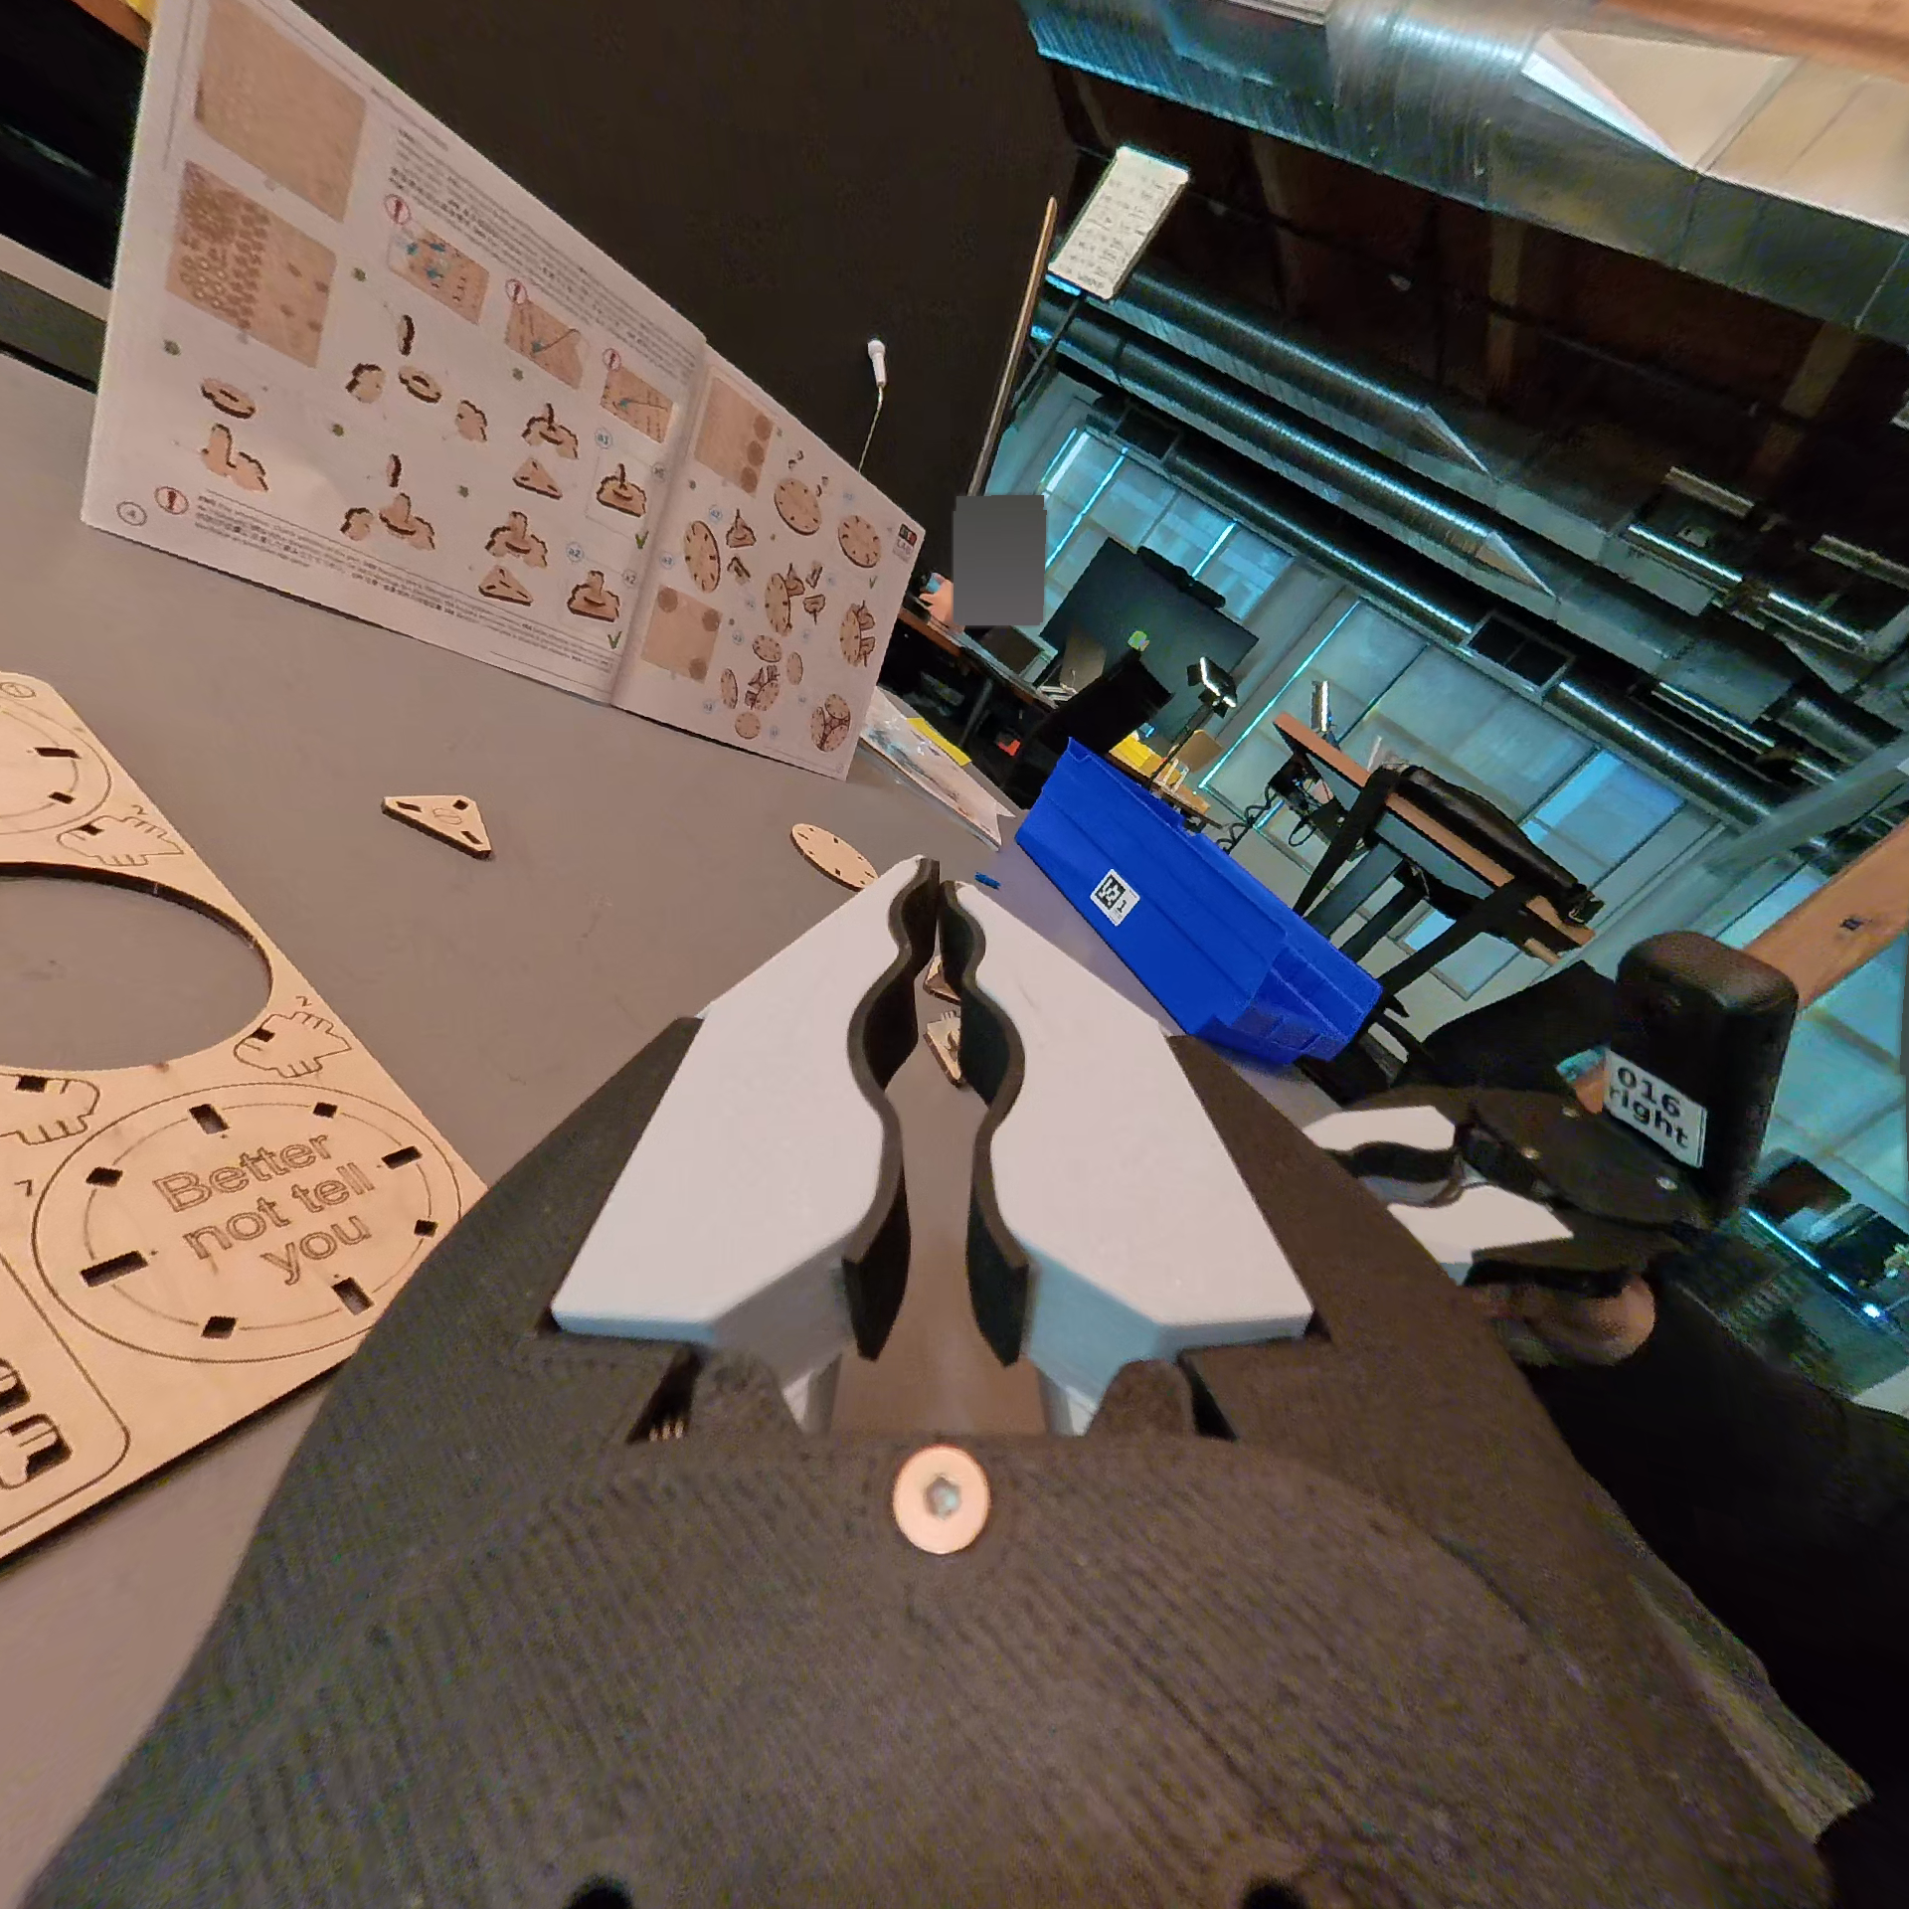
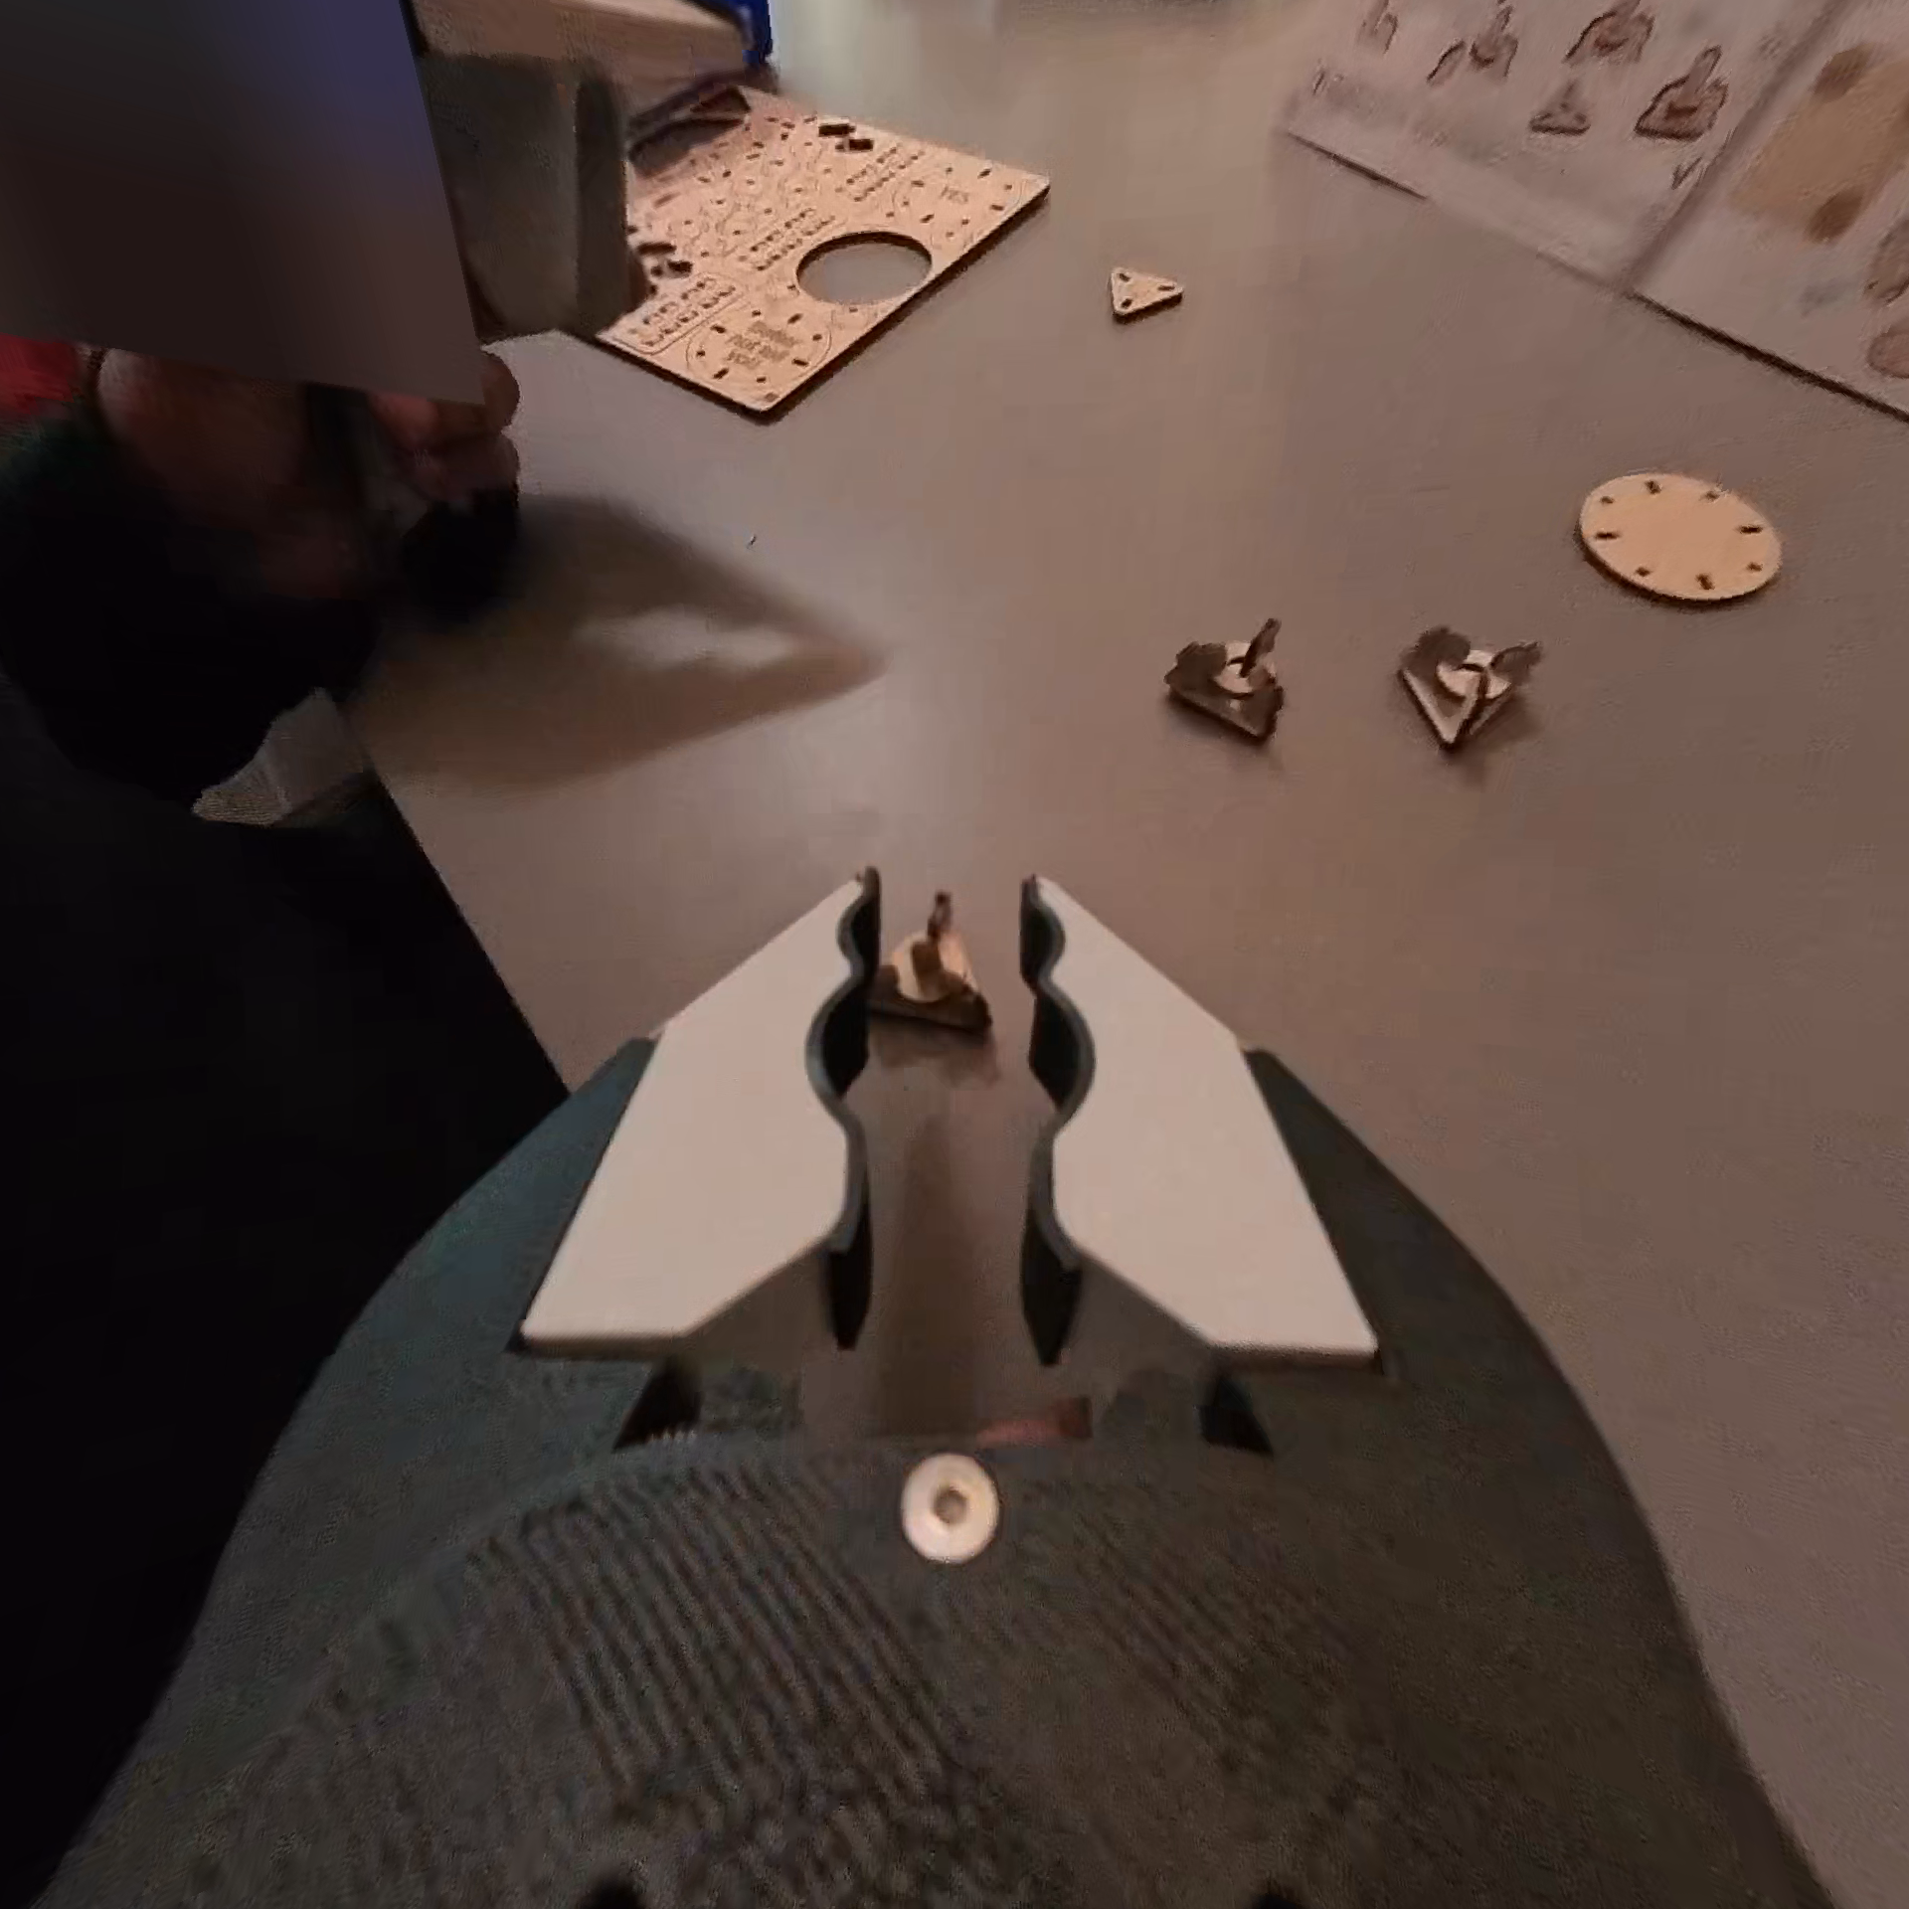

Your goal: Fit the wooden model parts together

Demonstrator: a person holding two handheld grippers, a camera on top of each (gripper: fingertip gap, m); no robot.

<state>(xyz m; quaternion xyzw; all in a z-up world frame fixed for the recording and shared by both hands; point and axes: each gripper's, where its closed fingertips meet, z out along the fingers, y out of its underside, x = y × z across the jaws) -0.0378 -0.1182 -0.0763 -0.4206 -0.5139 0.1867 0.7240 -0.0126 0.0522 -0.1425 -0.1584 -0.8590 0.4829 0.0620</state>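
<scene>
Right wrist view: right tongs (image 2: 948, 899) stand open around a small wooden assembly (image 2: 928, 987) near the table's (image 2: 1240, 930) front edge; left tongs (image 1: 938, 878) are closed, gripping nothing.

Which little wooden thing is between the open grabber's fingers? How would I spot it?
Look at the grey table in the right wrist view. Between the right gripper's parted fingers sits a small wooden triangle with a peg standing up. Unlike the two similar pieces farther off, beside the flat wooden disc, this one lies between the fingers, ungripped.
</scene>
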